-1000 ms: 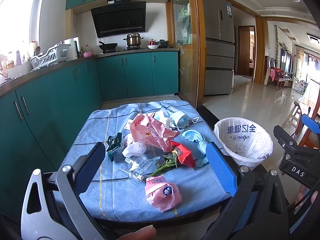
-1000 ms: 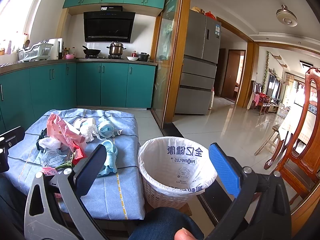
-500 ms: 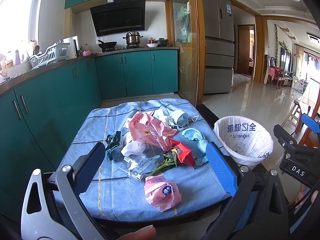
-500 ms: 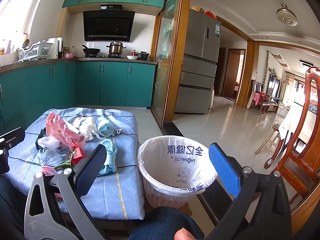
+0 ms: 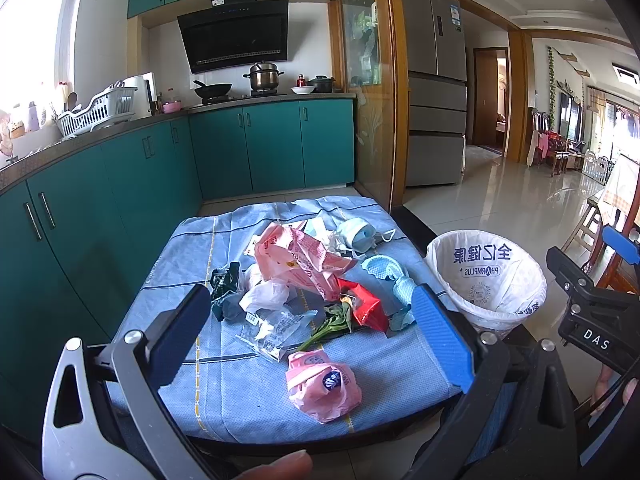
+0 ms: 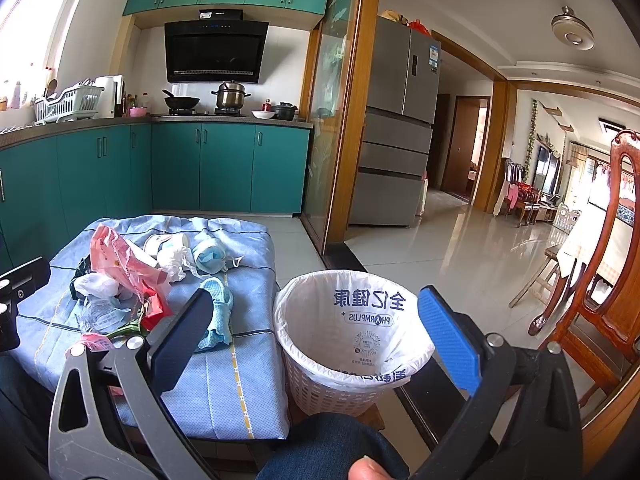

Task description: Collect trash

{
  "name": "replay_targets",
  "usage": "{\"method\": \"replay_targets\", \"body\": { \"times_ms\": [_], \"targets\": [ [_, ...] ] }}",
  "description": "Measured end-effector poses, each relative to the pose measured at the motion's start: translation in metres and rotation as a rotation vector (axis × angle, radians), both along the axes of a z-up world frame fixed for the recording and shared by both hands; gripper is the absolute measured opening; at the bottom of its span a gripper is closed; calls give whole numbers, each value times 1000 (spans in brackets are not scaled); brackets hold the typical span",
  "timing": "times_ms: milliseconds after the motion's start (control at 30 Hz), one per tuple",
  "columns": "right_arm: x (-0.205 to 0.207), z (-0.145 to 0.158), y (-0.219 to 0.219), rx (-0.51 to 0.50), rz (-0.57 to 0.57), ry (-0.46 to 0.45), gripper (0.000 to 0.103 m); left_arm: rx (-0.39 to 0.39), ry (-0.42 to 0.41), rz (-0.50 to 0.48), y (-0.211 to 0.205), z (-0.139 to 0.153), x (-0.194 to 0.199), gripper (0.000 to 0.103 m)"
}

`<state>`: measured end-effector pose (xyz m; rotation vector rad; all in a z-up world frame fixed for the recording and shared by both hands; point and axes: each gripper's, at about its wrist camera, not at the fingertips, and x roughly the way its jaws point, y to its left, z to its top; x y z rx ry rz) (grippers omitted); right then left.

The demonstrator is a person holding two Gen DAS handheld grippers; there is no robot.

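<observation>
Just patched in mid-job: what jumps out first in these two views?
A heap of trash sits mid-table on the blue cloth: pink plastic bags, a red wrapper, crumpled face masks at the far side. Right of the table stands a white-lined waste basket, looking empty. Both the left hand-held gripper and right hand-held gripper are open, holding nothing, short of the pile.

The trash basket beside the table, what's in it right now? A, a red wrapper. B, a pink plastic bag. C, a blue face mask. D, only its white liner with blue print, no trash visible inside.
D: the trash basket shows only its white printed liner inside, while the pink plastic bag, blue face mask and red wrapper all lie on the table's blue cloth.
</observation>
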<state>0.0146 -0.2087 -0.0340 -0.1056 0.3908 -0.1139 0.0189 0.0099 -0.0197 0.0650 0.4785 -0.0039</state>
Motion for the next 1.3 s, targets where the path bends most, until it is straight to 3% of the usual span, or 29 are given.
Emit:
{"method": "replay_targets", "body": {
  "times_ms": [1300],
  "targets": [
    [2, -5, 1, -7, 2, 8, 100, 0, 11, 0, -1, -5, 6, 100]
  ]
}}
